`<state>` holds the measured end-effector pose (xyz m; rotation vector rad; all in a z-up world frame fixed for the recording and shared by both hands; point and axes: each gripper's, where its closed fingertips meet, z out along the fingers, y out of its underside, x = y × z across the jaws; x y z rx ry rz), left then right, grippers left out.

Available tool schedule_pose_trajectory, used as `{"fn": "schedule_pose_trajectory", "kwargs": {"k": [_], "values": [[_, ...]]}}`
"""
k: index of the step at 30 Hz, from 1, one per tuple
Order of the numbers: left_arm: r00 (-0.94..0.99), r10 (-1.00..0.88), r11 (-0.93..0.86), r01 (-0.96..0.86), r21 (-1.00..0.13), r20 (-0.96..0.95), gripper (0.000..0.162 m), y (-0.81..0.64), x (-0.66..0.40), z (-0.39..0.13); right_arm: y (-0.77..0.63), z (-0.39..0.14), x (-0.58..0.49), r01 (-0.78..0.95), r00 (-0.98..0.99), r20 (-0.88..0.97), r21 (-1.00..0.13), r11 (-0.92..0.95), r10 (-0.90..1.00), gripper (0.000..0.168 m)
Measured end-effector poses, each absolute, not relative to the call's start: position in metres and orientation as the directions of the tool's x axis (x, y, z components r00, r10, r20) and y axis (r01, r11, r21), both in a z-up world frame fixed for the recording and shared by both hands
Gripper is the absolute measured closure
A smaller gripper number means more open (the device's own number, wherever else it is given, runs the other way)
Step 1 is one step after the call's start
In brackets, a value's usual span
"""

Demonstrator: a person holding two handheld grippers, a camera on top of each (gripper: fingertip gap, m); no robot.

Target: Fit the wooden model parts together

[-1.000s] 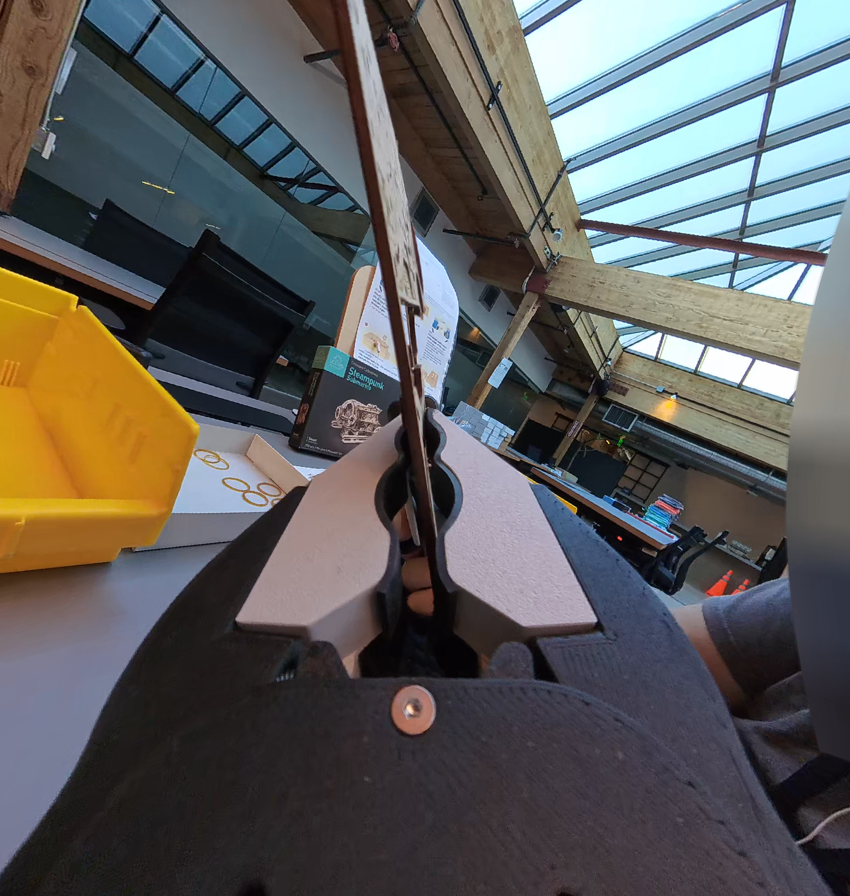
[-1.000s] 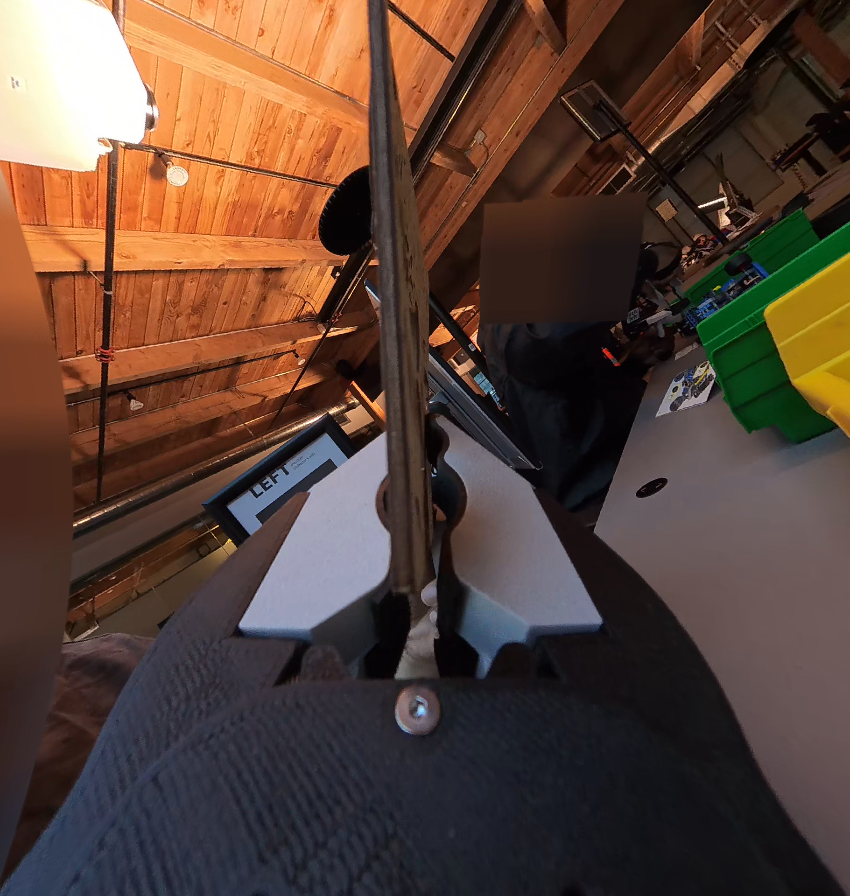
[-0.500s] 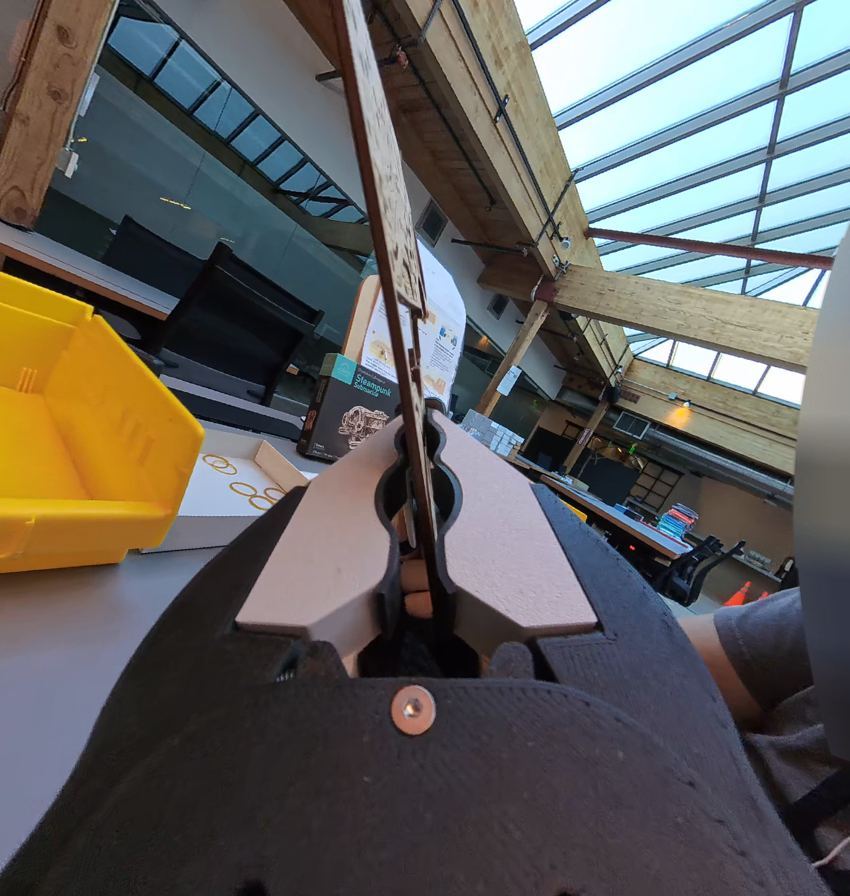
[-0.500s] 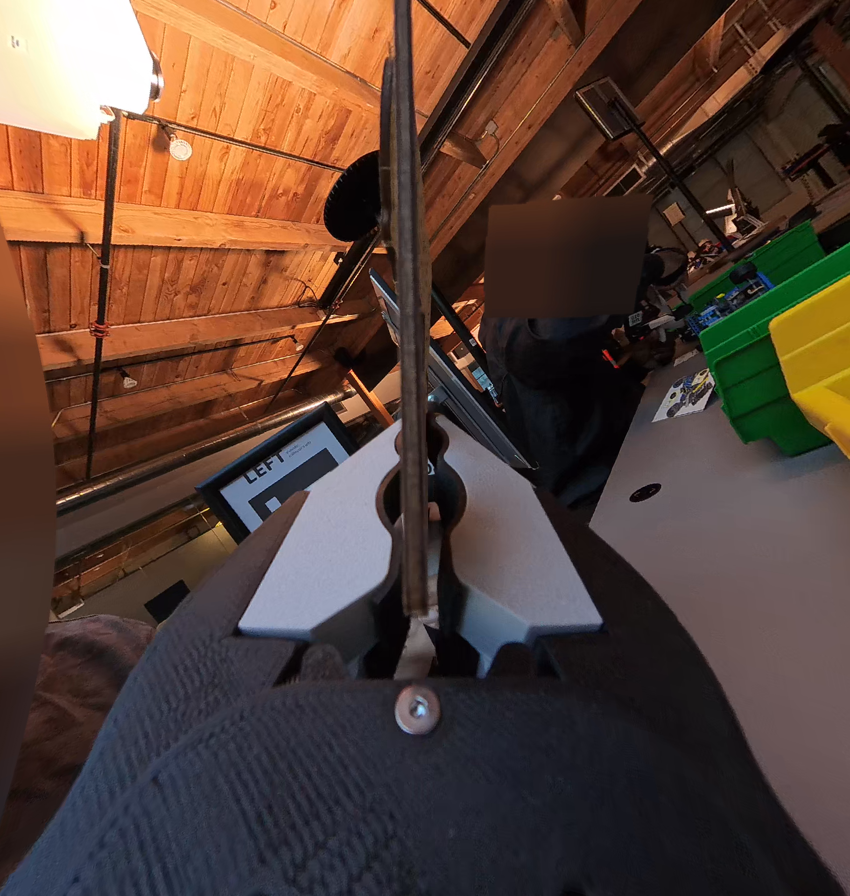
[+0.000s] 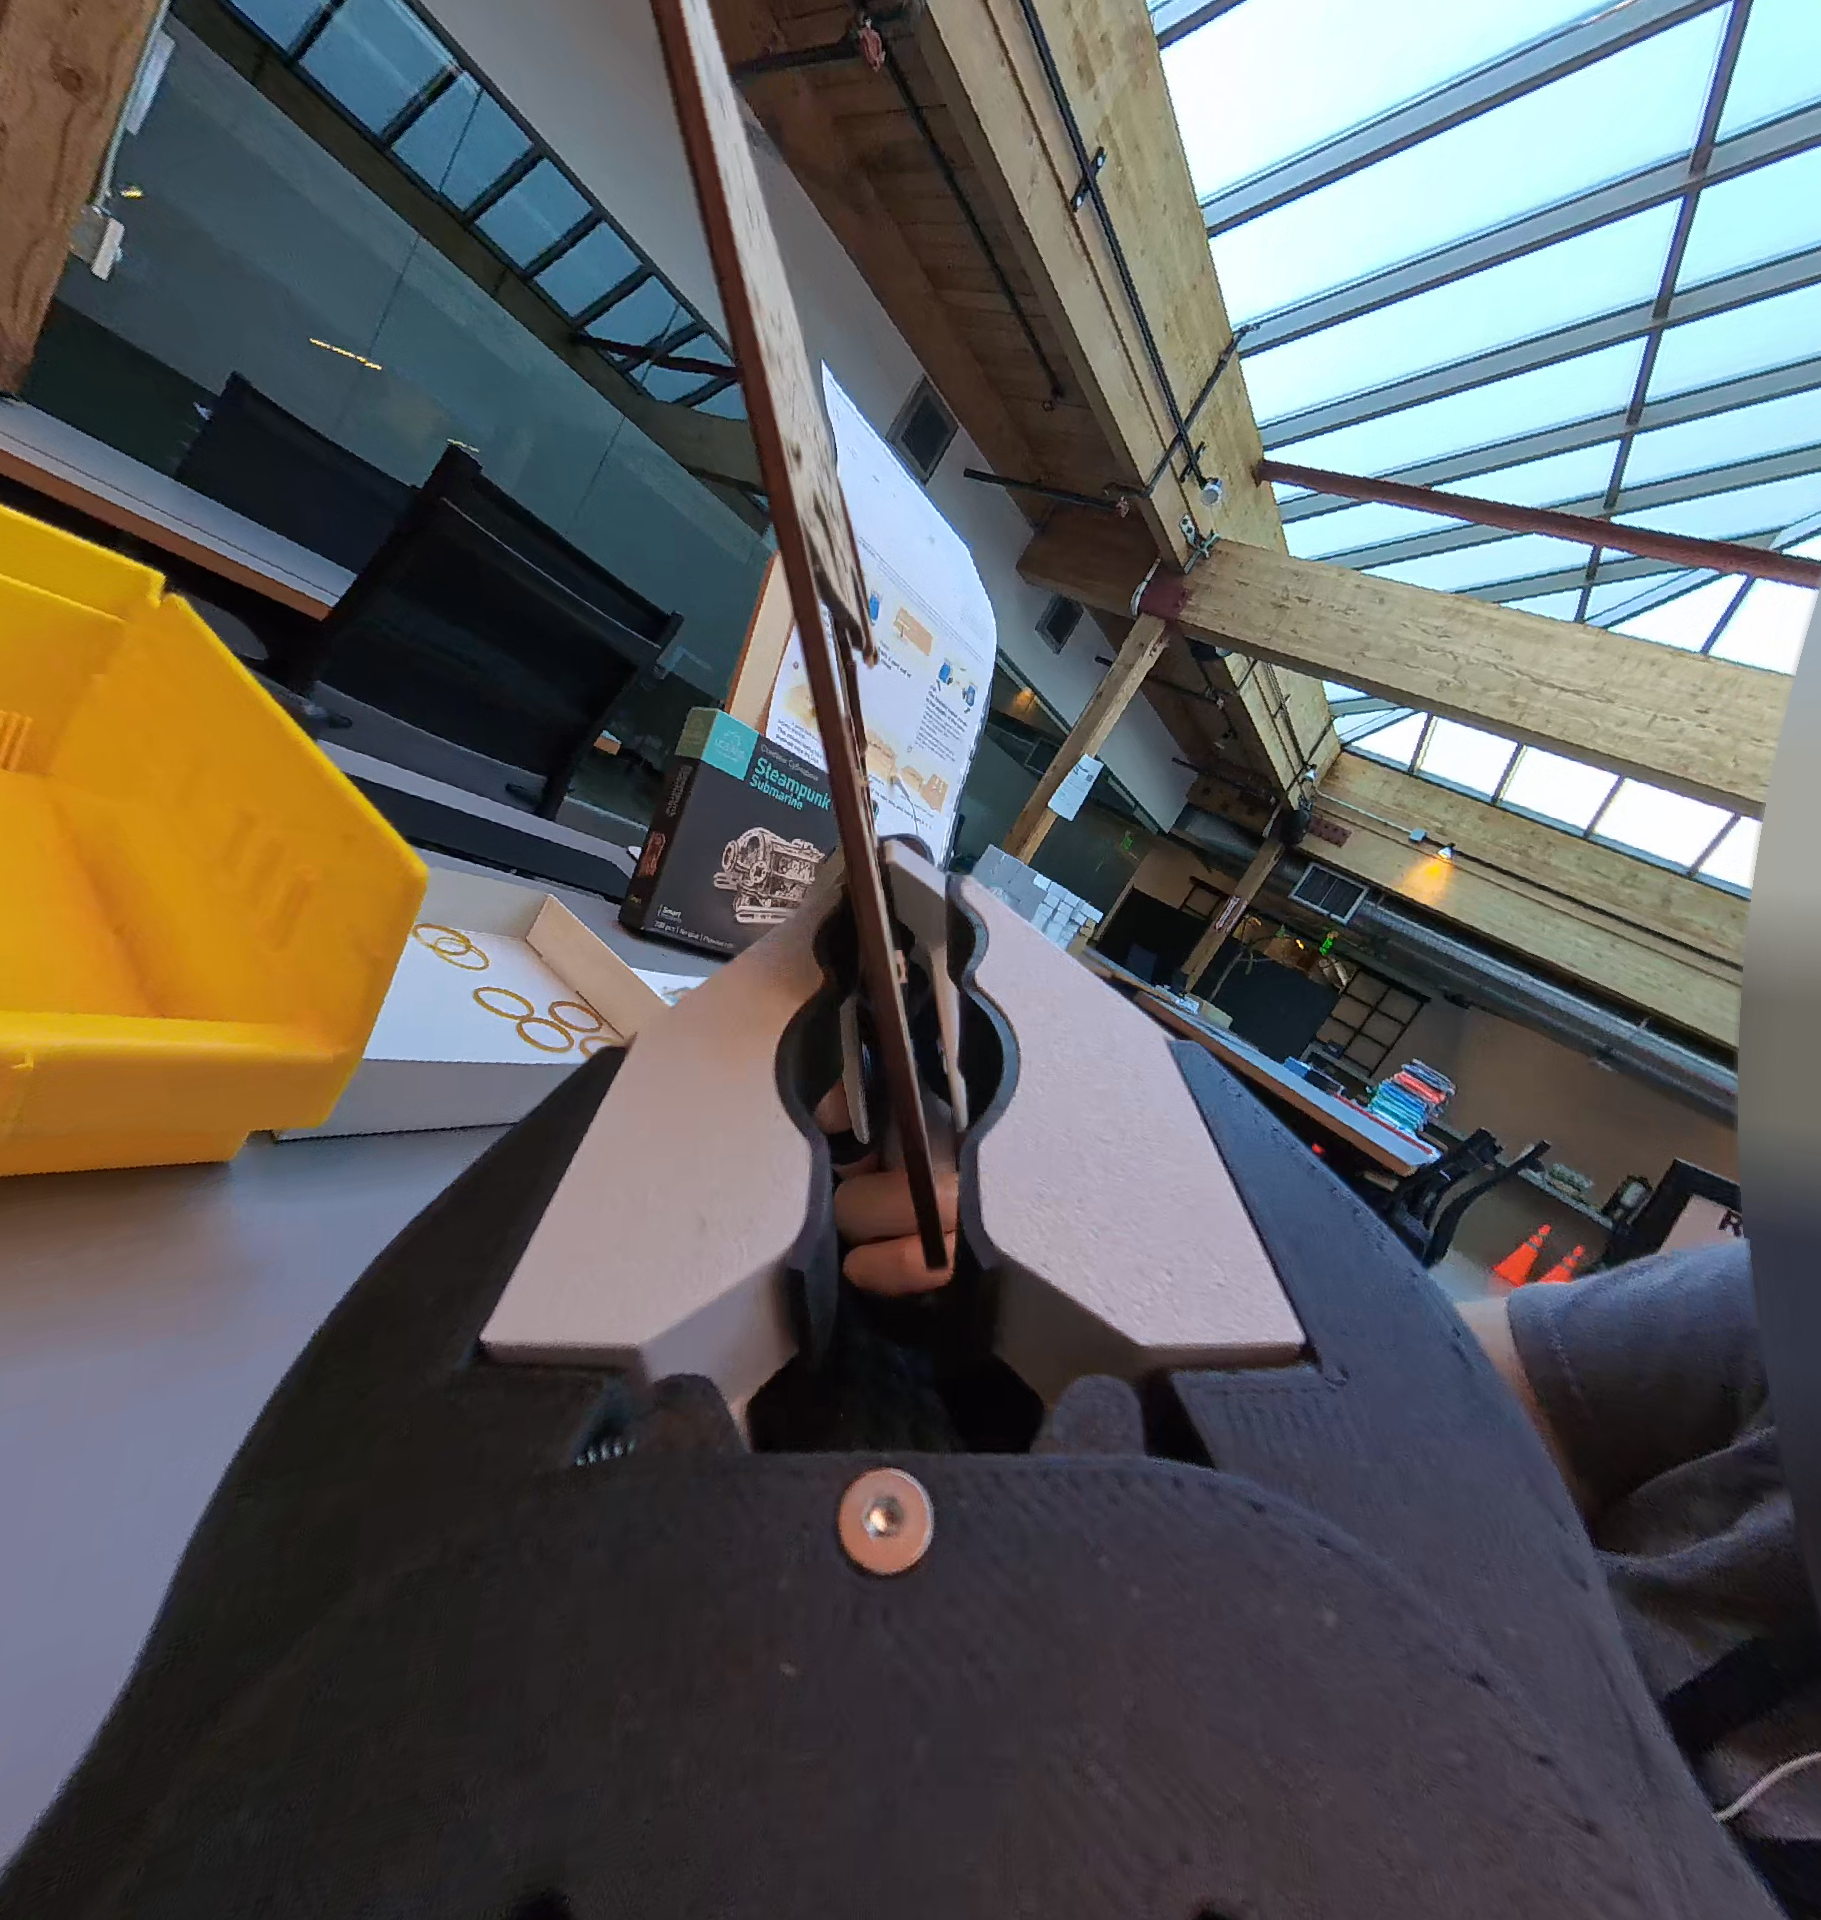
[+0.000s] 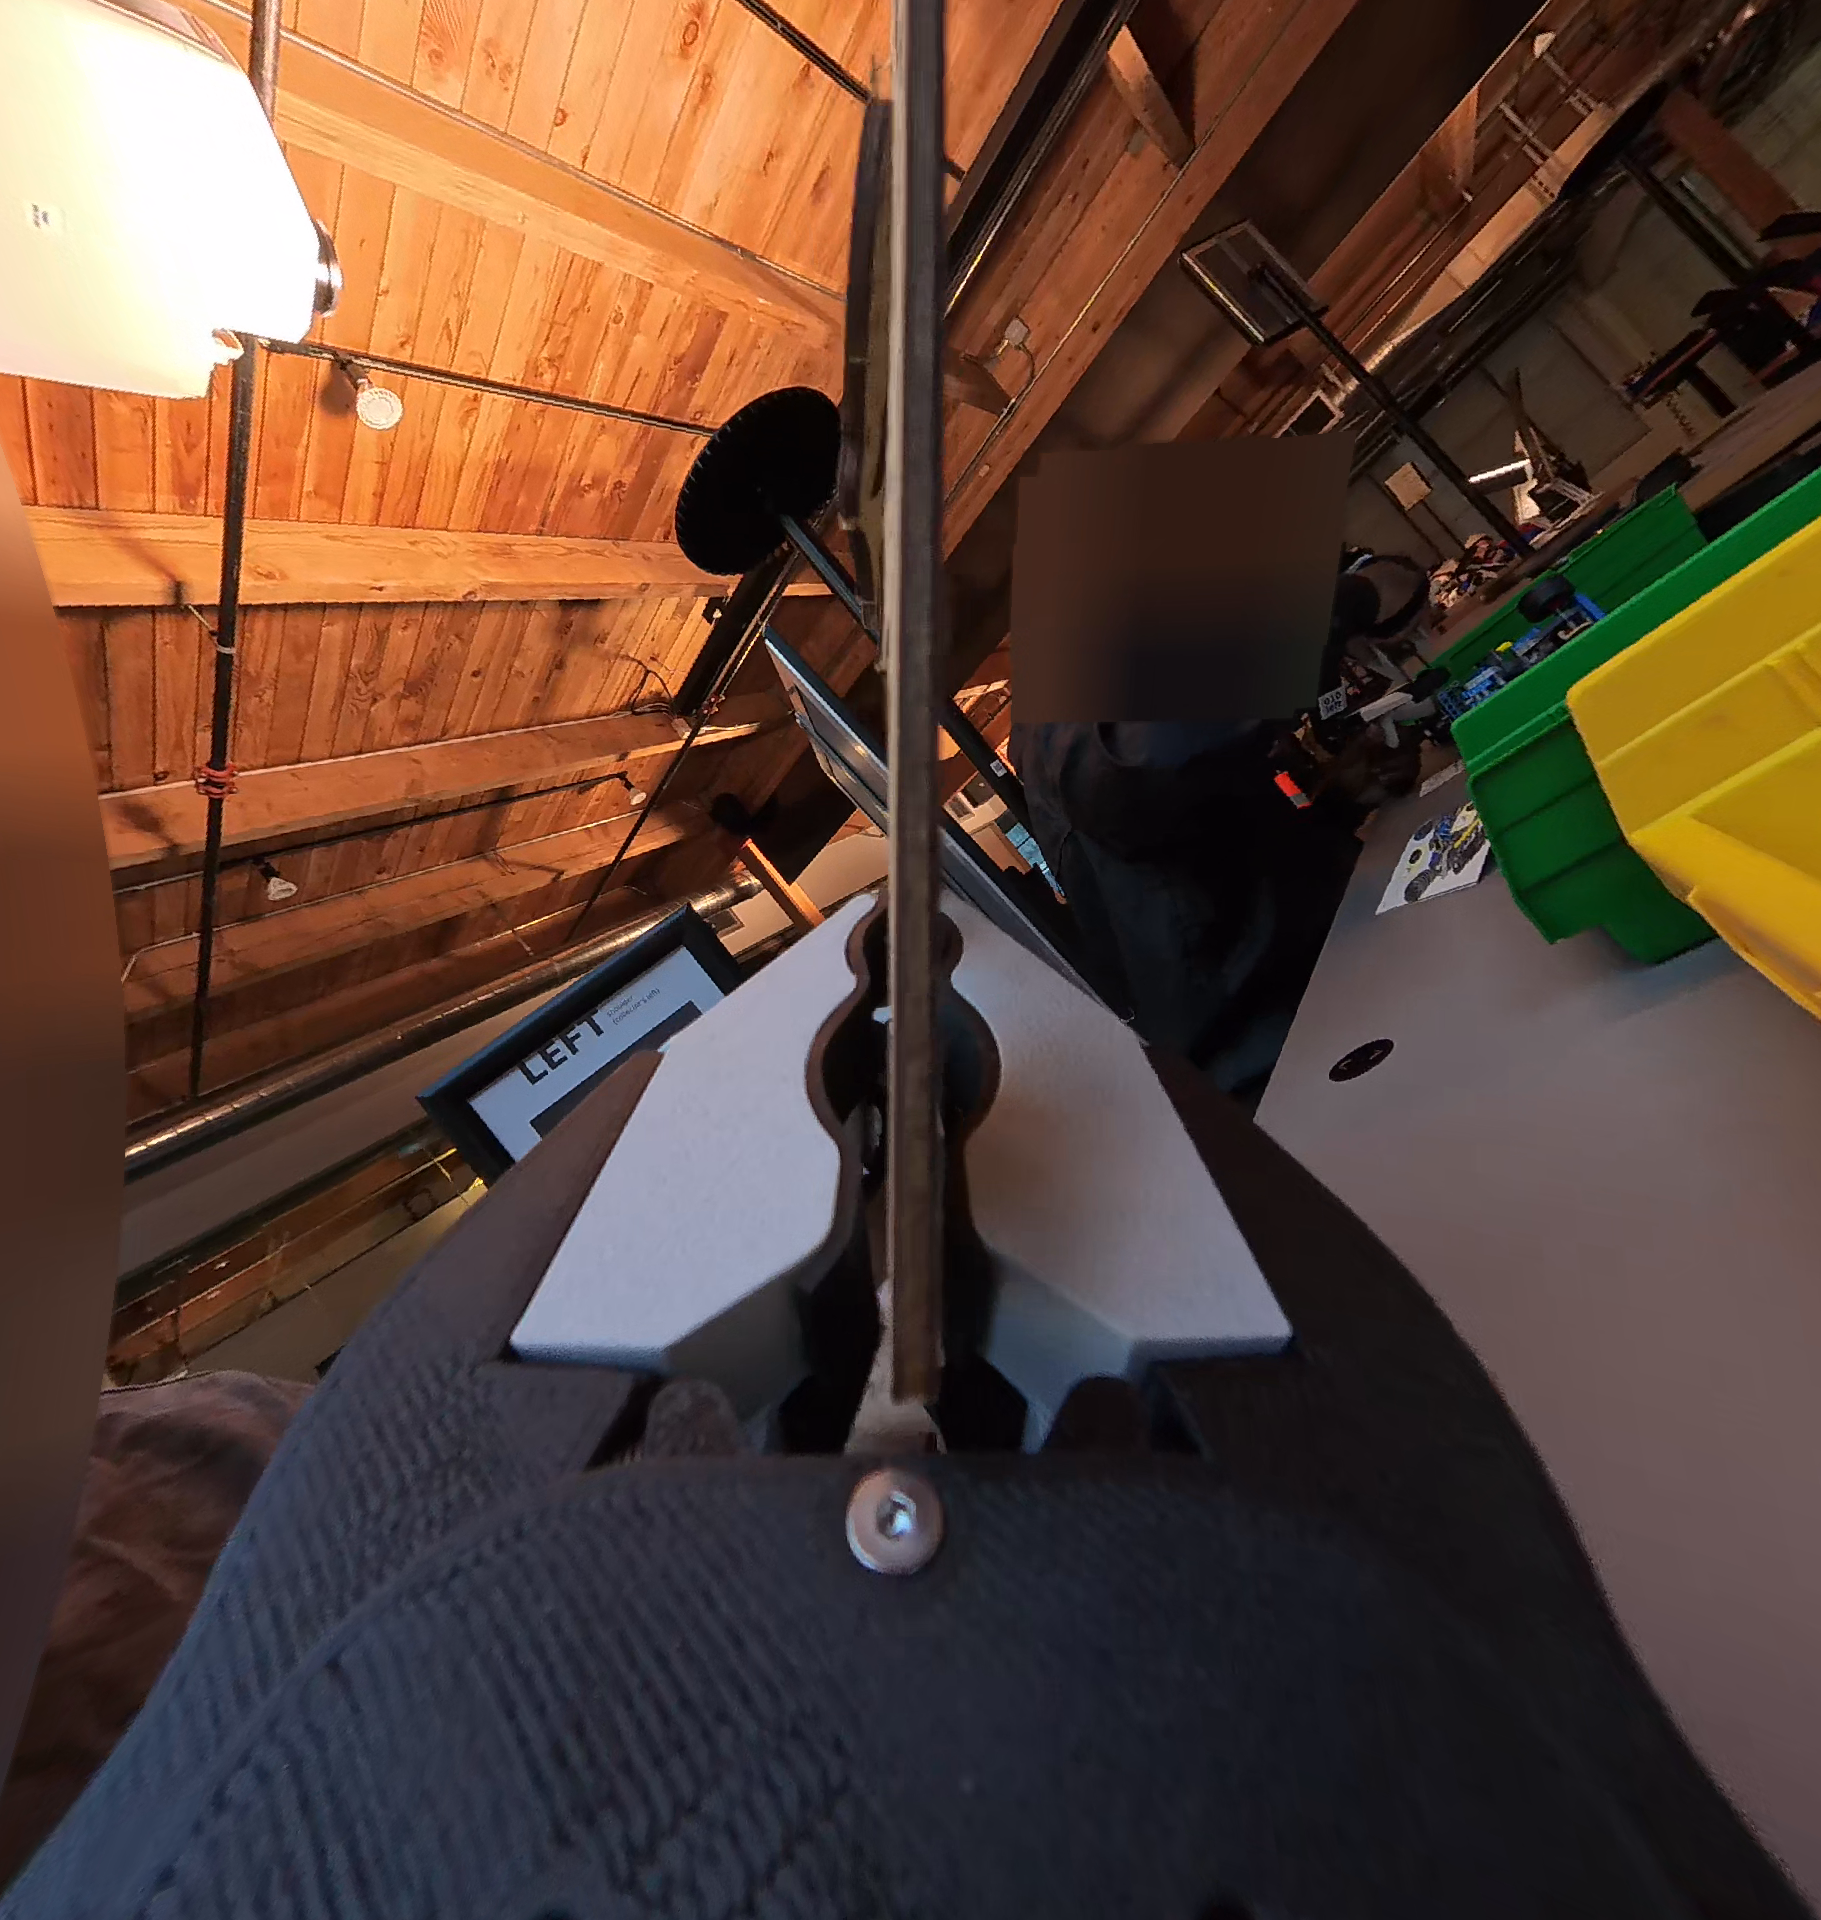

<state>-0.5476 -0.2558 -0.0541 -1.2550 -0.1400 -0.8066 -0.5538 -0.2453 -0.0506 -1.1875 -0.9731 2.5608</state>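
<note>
Left wrist view looks up along the left gripper (image 5: pixel 890 997), whose fingers (image 5: pixel 677 1122) are clamped on a thin wooden sheet (image 5: pixel 781 436) seen edge-on, tilted and rising out of frame toward a skylit timber roof; right wrist view shows the right gripper (image 6: pixel 911 1039), its fingers (image 6: pixel 719 1143) pressed onto another edge-on wooden panel (image 6: pixel 914 520), nearly upright, with a dark toothed gear (image 6: pixel 755 480) on a thin axle just beside it, higher up. Both parts are held aloft, above the grey counter (image 5: pixel 158 1299), and whether the two grippers share one piece cannot be told. By appearance the step in hand is presenting and aligning the parts for joining; no joint is visible in either view. The next move likely calls for squaring one thin edge to a slot in the other, then a steady push without bending the sheet. On the counter, a yellow bin (image 5: pixel 137 883) shows no contents from this angle; a shallow white tray (image 5: pixel 490 997) just beside it holds several thin tan rings (image 5: pixel 532 1013); a dark kit box (image 5: pixel 734 842) stands behind with an instruction sheet (image 5: pixel 916 623) propped upright; in the right view, a green bin (image 6: pixel 1571 821) holds small items too distant to identify.
</note>
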Motion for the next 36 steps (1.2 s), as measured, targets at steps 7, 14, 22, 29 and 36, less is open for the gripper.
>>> {"fn": "schedule_pose_trajectory", "kwargs": {"k": [7, 14, 22, 29, 36], "values": [[0.737, -0.445, 0.059, 0.591, -0.804, 0.509, 0.161, -0.247, -0.546, -0.061, -0.248, -0.052, -0.555, 0.127, -0.666, -0.615, -0.651, -0.748, 0.422, 0.168], [0.758, -0.417, 0.081, 0.581, -0.81, 0.501, 0.161, -0.254, -0.553, -0.06, -0.249, -0.056, -0.554, 0.163, -0.663, -0.595, -0.707, -0.689, 0.454, 0.168], [0.774, -0.398, 0.067, 0.56, -0.826, 0.492, 0.161, -0.251, -0.551, -0.064, -0.253, -0.062, -0.556, 0.199, -0.646, -0.612, -0.712, -0.674, 0.456, 0.168], [0.77, -0.411, 0.082, 0.564, -0.822, 0.488, 0.161, -0.252, -0.552, -0.063, -0.255, -0.062, -0.556, 0.2, -0.647, -0.62, -0.7, -0.685, 0.444, 0.168], [0.764, -0.421, 0.069, 0.564, -0.823, 0.488, 0.161, -0.253, -0.55, -0.065, -0.255, -0.064, -0.556, 0.224, -0.647, -0.632, -0.692, -0.686, 0.426, 0.168]]}}
